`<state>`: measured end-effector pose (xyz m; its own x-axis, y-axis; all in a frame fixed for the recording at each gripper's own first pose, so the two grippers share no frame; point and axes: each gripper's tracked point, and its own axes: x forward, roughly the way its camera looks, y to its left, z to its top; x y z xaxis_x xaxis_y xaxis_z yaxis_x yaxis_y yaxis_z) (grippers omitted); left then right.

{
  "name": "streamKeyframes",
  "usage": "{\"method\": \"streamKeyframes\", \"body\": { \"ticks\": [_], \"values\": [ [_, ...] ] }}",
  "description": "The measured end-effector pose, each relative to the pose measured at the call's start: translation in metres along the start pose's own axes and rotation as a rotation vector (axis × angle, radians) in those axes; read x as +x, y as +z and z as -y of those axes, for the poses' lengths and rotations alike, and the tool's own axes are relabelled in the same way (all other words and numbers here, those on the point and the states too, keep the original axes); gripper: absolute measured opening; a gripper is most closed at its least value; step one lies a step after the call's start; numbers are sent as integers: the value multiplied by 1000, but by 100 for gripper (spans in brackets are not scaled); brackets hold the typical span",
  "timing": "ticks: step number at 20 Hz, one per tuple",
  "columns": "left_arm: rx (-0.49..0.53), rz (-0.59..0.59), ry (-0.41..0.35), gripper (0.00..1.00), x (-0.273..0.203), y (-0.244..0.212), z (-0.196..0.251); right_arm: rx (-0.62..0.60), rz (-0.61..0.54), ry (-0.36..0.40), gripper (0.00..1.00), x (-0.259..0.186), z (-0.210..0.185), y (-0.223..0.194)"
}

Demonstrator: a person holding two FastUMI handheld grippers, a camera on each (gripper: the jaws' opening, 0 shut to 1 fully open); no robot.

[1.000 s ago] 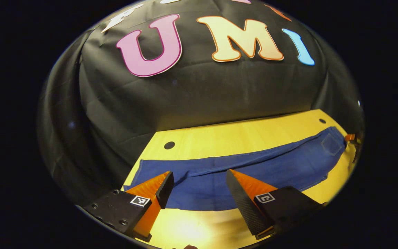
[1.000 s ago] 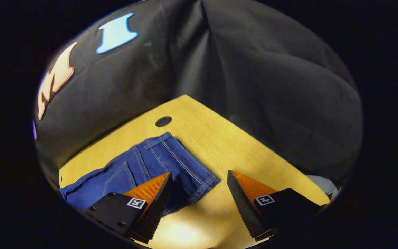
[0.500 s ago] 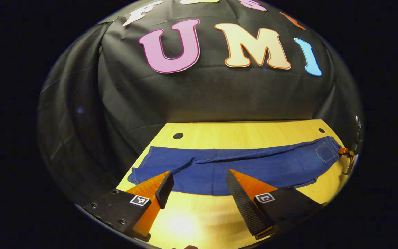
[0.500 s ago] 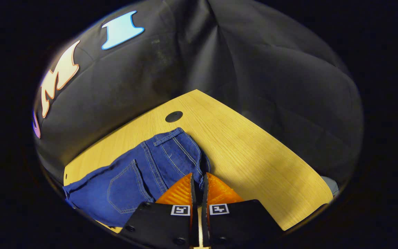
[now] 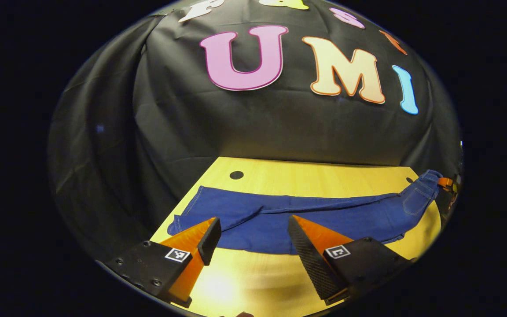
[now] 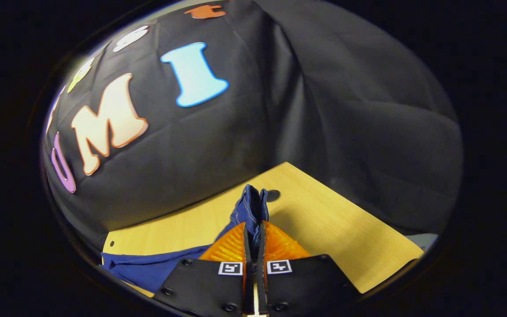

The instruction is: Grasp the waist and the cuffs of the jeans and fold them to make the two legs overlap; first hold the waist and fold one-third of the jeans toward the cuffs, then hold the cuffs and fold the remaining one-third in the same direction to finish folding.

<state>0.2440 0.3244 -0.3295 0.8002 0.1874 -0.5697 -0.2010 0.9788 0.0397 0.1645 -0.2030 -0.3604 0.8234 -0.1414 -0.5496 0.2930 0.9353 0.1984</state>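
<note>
The right gripper (image 6: 252, 229) is clenched on the waist of the blue denim jeans (image 6: 250, 206), both fingers pressed against the fabric, which stands up in a narrow fold between them and is lifted off the light wooden tabletop (image 6: 332, 229). In the left gripper view, the same waist end (image 5: 420, 193) is seen raised near the far right corner of the tabletop (image 5: 306, 174), where the right gripper (image 5: 446, 183) is glimpsed at the rim. The left gripper (image 5: 250, 231) is held wide open, with nothing between its fingers, above the near edge of the tabletop. The jeans (image 5: 288, 215) are stretched lengthwise across the surface just beyond the fingertips, the cuffs (image 5: 183, 215) lying toward the left edge. Bare wood is left along the far edge, where a dark round hole (image 5: 236, 175) is set near the far left corner, and along the near edge under the left gripper. Open wood is also seen to the right of the waist in the right gripper view.
</note>
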Motion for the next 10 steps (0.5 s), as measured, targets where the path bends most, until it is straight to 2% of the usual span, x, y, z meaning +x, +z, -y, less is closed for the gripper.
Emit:
{"method": "streamKeyframes", "body": {
  "ticks": [4,10],
  "values": [
    [-2,0,-10,96,8,6,-40,-25,63,49,5,-26,-8,2],
    [-9,-4,-30,95,24,4,-98,-70,135,183,5,-52,-2,7]
  ]
}}
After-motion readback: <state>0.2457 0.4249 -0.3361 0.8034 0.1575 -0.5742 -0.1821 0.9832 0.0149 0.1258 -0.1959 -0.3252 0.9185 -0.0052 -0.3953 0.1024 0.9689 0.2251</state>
